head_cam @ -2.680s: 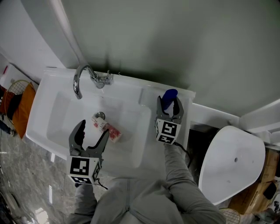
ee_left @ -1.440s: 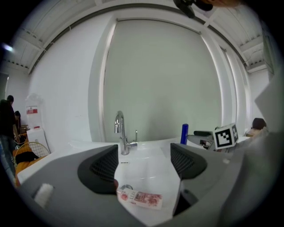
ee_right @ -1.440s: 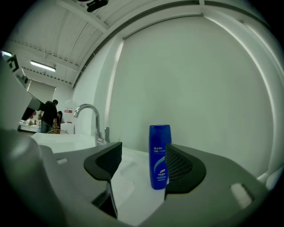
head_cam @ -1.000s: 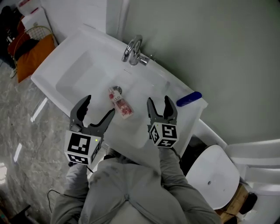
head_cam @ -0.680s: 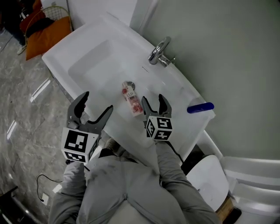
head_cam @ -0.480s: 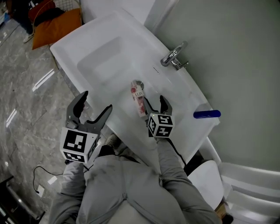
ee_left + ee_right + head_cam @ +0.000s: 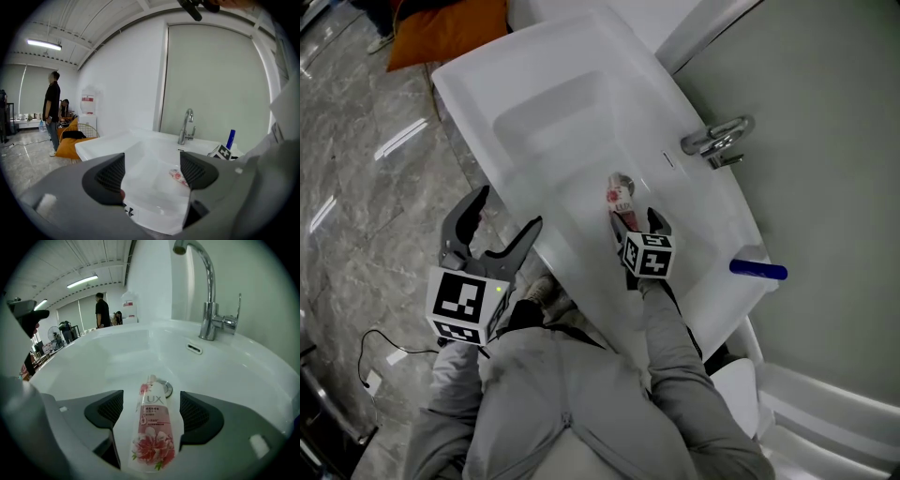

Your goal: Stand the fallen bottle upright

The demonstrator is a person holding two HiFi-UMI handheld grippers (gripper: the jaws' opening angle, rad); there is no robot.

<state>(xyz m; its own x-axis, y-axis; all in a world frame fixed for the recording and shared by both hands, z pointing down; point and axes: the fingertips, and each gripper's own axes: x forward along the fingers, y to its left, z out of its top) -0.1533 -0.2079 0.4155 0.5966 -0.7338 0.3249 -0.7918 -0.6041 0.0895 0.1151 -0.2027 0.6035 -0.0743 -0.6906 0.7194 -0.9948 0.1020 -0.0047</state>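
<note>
A pink and white bottle point(image 7: 152, 427) with a flower print lies on its side in the white sink basin point(image 7: 553, 122), its cap end by the drain point(image 7: 164, 388). In the head view the bottle point(image 7: 620, 196) shows just beyond my right gripper point(image 7: 635, 219). The right gripper point(image 7: 152, 411) reaches into the basin with its jaws opening; the bottle lies between them and the pads do not touch it. My left gripper point(image 7: 492, 217) is open and empty, held off the sink's front edge. In the left gripper view the bottle point(image 7: 177, 176) shows between the jaws, far off.
A chrome tap point(image 7: 717, 142) stands at the back of the sink. A blue bottle point(image 7: 757, 270) stands upright on the ledge at the sink's right end. Grey marble floor point(image 7: 356, 169) lies to the left. Two people point(image 7: 52, 112) stand far off in the room.
The right gripper left the blue bottle on the ledge, came down into the basin and opened around the lying bottle. The left gripper drifted a little along the sink's front.
</note>
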